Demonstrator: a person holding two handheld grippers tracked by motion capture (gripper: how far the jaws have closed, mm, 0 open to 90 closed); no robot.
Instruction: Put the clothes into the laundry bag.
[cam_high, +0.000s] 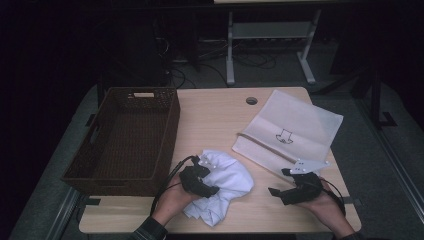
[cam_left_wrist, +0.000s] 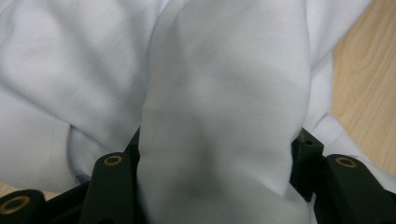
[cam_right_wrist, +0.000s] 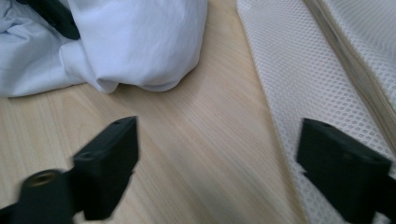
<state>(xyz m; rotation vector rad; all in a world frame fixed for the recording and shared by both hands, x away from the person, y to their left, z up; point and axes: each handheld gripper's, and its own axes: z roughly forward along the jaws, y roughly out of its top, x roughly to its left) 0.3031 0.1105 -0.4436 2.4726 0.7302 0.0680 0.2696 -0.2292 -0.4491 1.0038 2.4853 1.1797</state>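
No words, numbers or brand names to read anywhere on this table.

One mark only: the white mesh bag (cam_high: 292, 127) lying at the far right of the table (cam_high: 215, 120) carries a small black line drawing, a hat-like shape with a curl beneath it, no lettering legible with it. The white cloth (cam_high: 225, 182) and the brown basket (cam_high: 127, 137) show no print or label.
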